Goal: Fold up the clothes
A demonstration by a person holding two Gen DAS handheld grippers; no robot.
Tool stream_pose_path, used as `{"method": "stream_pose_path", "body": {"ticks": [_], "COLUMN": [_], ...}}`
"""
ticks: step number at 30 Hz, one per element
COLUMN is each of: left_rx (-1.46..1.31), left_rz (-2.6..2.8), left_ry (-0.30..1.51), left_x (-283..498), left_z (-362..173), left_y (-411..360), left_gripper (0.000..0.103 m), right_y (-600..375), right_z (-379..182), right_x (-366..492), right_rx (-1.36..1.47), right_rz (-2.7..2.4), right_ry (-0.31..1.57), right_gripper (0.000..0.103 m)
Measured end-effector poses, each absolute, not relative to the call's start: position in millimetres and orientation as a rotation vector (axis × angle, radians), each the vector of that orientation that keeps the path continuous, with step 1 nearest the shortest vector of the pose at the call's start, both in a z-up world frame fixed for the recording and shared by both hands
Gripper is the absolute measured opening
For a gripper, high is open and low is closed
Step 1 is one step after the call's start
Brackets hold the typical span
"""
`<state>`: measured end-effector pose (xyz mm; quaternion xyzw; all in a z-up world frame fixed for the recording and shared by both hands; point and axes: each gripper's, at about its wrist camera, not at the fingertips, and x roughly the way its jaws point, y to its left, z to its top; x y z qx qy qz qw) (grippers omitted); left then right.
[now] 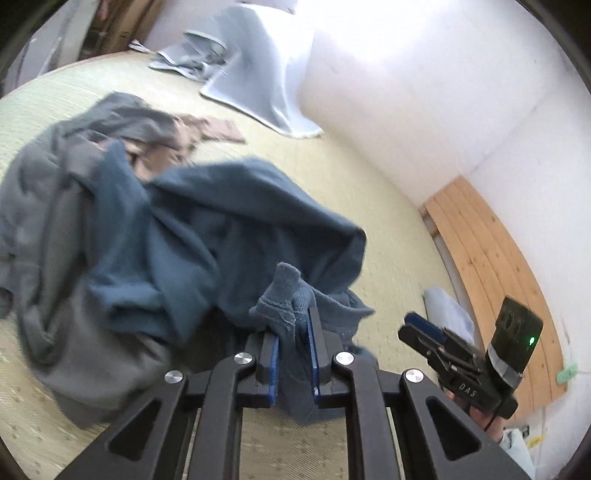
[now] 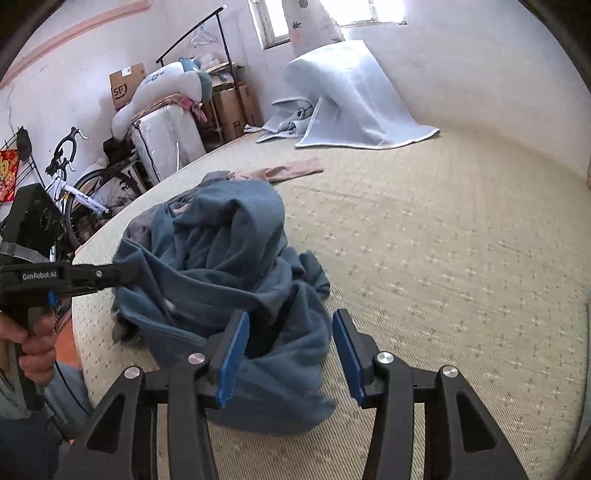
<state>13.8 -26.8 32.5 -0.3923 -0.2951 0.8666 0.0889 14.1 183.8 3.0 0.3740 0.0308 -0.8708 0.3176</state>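
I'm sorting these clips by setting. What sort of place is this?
Most likely a lived-in bedroom that doubles as storage. Clothes lie on a wide mat-covered bed, with a bicycle, cardboard boxes and a clothes rack along the wall.

A home bedroom used for storage: matted bed point(image 2: 424, 236), bicycle point(image 2: 79, 192), cardboard boxes point(image 2: 232, 107), clothes rail point(image 2: 207, 33), plush toy point(image 2: 162, 92).

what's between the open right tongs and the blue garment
Nothing visible. The right tongs are open, and the crumpled blue garment lies directly ahead between and beyond the blue pads, with no other object in the gap. The left tongs already pinch a fold of it.
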Motion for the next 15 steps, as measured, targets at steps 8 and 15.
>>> {"method": "stream_pose_path", "body": {"ticks": [8,15], "left_rx": [-1.076,-1.053], "left_rz": [2.705,2.768], "left_ry": [-1.000,-1.084], "left_x": [46.5,88.8], "left_z": [34.5,19.7], "left_y": [-118.4,-175.3], "left_gripper": [0.011,0.010], "right_y": [153.9,123.9], "right_z": [0.3,-5.6], "right_x": [8.1,6.4], "right_rx": [0.957,0.945], "right_rz": [-2.282,-2.254], "right_ry": [0.084,0.110], "right_gripper": [0.051,0.051]}}
